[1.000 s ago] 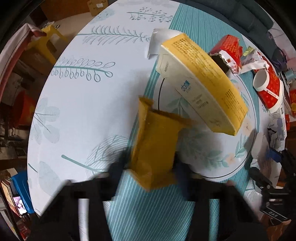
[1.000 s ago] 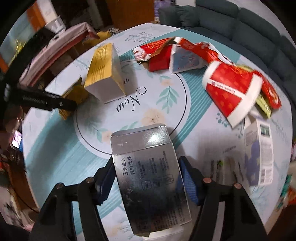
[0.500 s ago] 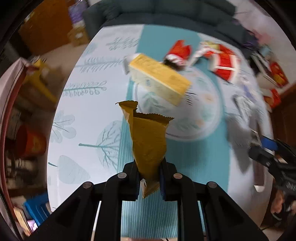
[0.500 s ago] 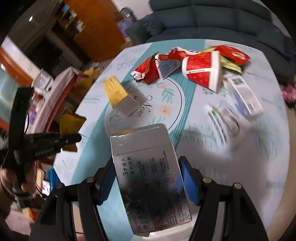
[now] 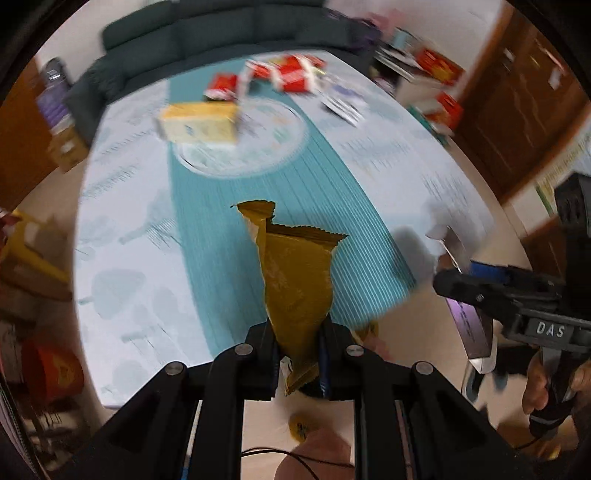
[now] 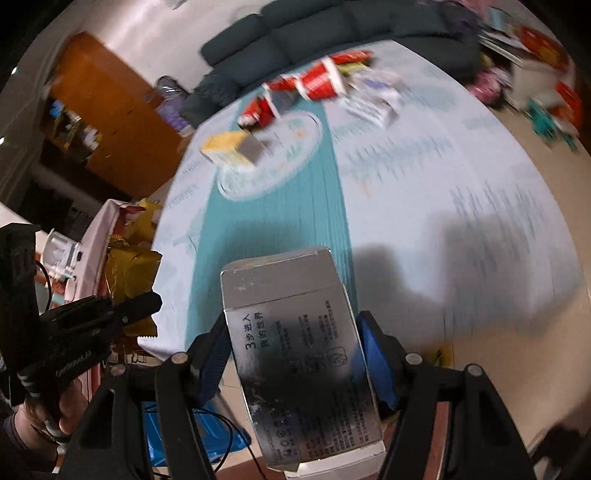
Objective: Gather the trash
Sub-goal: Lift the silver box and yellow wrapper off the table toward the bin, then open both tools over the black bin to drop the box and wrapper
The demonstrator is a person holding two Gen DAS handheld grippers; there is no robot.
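Note:
My left gripper (image 5: pixel 295 350) is shut on a mustard-yellow snack wrapper (image 5: pixel 295 280) and holds it up past the near edge of the round table (image 5: pixel 122 258). My right gripper (image 6: pixel 291 354) is shut on a silver carton (image 6: pixel 291 347) with Chinese print, also off the table's near edge. The right gripper also shows in the left wrist view (image 5: pixel 476 291), and the left gripper with its wrapper in the right wrist view (image 6: pixel 125 306). On the far side of the table lie a yellow box (image 5: pixel 201 123), red paper cups and wrappers (image 5: pixel 291 74) and small cartons (image 6: pixel 373 99).
A dark sofa (image 6: pixel 332 33) stands behind the table. An orange-brown cabinet (image 6: pixel 99 122) is at the back left. A blue bag (image 6: pixel 177 435) lies on the floor under the right gripper. Red boxes (image 5: pixel 443 107) sit at the right.
Both grippers have pulled back from the table with their loads. The table and its trash now look farther away, and the floor below shows.

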